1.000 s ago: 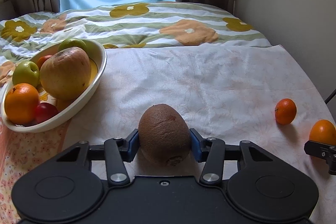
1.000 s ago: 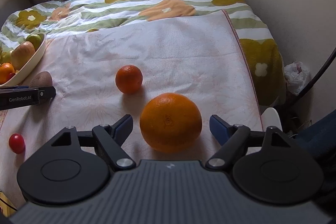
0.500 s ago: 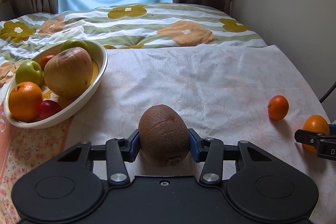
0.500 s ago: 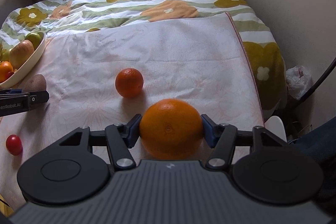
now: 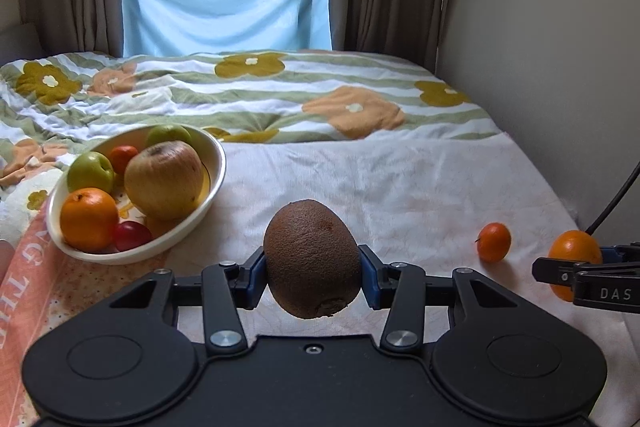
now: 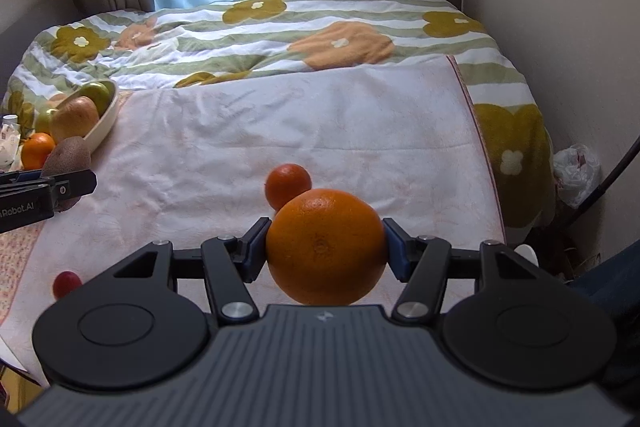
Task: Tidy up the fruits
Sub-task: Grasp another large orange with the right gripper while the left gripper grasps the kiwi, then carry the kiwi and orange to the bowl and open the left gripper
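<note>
My left gripper (image 5: 313, 269) is shut on a brown kiwi (image 5: 312, 259) and holds it above the bed cloth, right of the white fruit bowl (image 5: 204, 215). The bowl holds apples, an orange and small red fruit. My right gripper (image 6: 326, 247) is shut on a large orange (image 6: 326, 247) and holds it lifted. A small mandarin (image 6: 286, 183) lies on the cloth just beyond the orange; it also shows in the left wrist view (image 5: 494, 242). The right gripper with the orange (image 5: 574, 247) shows at the right edge of the left wrist view. The kiwi (image 6: 68, 157) shows at the left of the right wrist view.
A small red fruit (image 6: 66, 283) lies on the cloth near the left front. A flowered duvet (image 5: 248, 95) covers the far half of the bed. The wall (image 5: 560, 47) runs along the right. The bed's right edge (image 6: 476, 131) drops to a plastic bag (image 6: 576, 171) on the floor.
My right gripper closed on the large orange and lifted it. My left gripper rose with the kiwi and tilted up, so the window now shows.
</note>
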A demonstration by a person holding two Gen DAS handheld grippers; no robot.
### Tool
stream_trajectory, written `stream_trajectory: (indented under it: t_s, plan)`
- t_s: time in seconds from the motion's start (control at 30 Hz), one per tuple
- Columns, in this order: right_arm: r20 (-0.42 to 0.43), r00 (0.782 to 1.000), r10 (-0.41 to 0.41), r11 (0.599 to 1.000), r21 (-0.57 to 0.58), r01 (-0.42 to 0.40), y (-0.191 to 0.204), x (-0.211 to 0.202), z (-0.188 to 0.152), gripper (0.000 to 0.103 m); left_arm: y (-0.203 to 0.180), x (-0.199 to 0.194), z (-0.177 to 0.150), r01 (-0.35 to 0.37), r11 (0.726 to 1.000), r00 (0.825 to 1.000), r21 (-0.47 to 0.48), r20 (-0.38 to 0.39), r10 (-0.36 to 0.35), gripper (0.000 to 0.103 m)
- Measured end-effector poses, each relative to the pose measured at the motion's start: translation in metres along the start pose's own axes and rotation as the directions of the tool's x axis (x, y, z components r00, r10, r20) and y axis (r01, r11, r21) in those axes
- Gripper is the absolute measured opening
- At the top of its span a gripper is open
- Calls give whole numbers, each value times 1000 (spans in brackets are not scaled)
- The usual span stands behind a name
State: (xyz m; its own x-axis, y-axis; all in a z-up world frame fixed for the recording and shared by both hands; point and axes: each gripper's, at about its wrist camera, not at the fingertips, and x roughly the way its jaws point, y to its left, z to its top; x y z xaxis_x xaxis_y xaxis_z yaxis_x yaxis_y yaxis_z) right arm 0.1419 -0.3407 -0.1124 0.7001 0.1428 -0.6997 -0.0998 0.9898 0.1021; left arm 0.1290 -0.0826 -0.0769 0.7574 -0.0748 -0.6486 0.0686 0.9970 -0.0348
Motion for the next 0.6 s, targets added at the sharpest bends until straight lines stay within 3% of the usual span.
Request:
stream_trajectory:
  t_s: [0.3,0.6]
  plan:
    - [26,999,35,998,-55,-33,30,-32,20,74,12,-45,10,-17,999,998,-45,61,20,50]
    - [37,994,102,987,-127,-96,79,-47,46,74,50,-74,24,-52,996,995,-78,83,59,50]
